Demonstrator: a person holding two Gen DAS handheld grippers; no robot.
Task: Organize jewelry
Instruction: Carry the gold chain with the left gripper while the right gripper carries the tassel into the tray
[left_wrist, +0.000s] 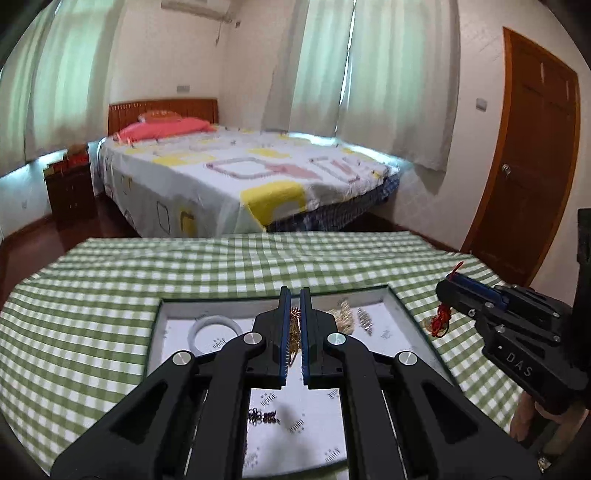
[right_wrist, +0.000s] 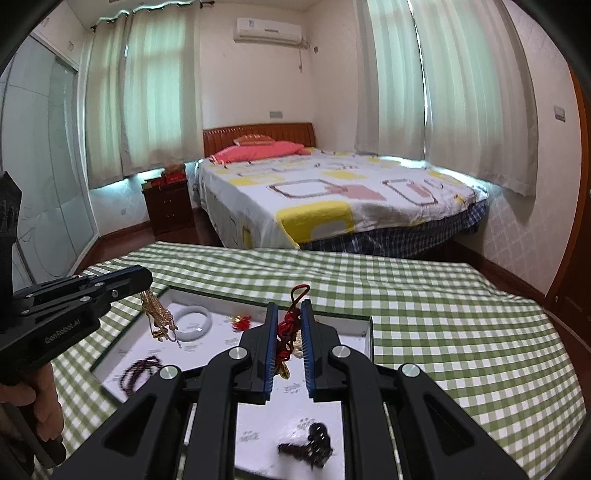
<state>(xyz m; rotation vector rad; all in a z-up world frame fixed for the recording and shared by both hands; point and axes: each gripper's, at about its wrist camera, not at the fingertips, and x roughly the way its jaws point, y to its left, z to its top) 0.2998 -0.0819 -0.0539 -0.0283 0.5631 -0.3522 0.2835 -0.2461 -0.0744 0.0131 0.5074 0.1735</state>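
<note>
A shallow white-lined tray (left_wrist: 162, 317) lies on the green checked tablecloth. My left gripper (left_wrist: 294, 295) is shut on a gold chain necklace (left_wrist: 294, 325) that hangs above the tray; it also shows in the right wrist view (right_wrist: 159, 314). My right gripper (right_wrist: 289, 310) is shut on a red knotted cord charm (right_wrist: 286, 332), held over the tray's right part; the charm also shows in the left wrist view (left_wrist: 441, 319). In the tray lie a white bangle (right_wrist: 194, 323), a dark bead bracelet (right_wrist: 142, 369), a small red ornament (right_wrist: 240, 322) and dark beads (right_wrist: 314, 443).
More gold and silver pieces (left_wrist: 354, 317) lie at the tray's far side. The tablecloth (left_wrist: 92, 288) covers the table to its edges. A bed (left_wrist: 240, 177), a nightstand (left_wrist: 70, 188) and a wooden door (left_wrist: 528, 155) stand beyond the table.
</note>
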